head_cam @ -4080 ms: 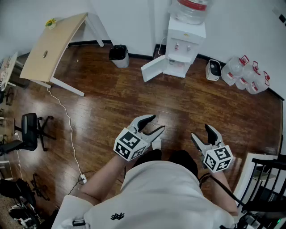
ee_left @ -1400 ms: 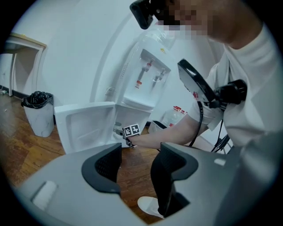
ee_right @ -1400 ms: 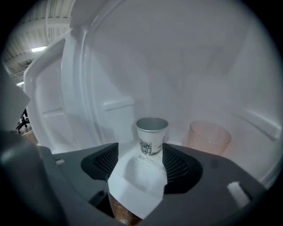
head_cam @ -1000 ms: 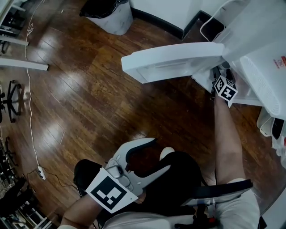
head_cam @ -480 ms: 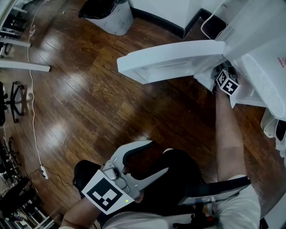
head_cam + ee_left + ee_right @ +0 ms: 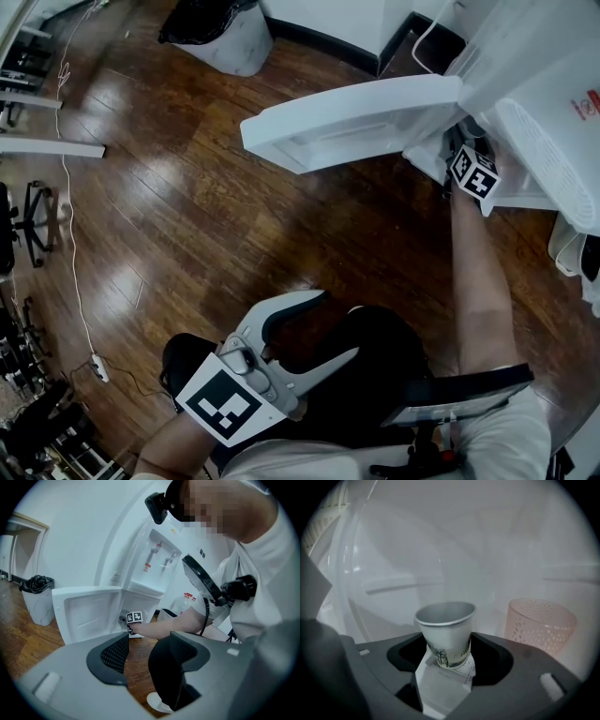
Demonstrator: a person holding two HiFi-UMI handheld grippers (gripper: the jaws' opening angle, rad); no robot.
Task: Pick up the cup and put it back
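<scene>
Nearest the body, at the bottom of the head view, the left gripper (image 6: pixel 336 325) hung over the lap with its jaws wide apart and nothing between them. It had no part in the step and was best kept there, away from the open cabinet door (image 6: pixel 352 122).

Toward the upper right of that view, the right forearm reached under the door into the water dispenser (image 6: pixel 548 112). There the right gripper (image 6: pixel 446 656) had closed on the cup (image 6: pixel 446 632). In the right gripper view, at centre frame, both jaws pressed the lower half of the paper wall, one on each side. The cup stood upright with its rim level. Its base sat on, or just over, a printed paper slip (image 6: pixel 449 679); which of the two could not be told.

Thin paper would probably buckle, so a light squeeze looked enough, held low where the base stiffens the wall. A lift should go straight up, and only a little, since the cabinet looked shallow overhead. The slip might cling to the base and was worth watching. Farther in, at the right of the frame, a pink dotted tumbler (image 6: pixel 541 625) stood near but apart. Any sideways drift that way risked a knock, so the cup should come down on the same spot before the jaws let go.
</scene>
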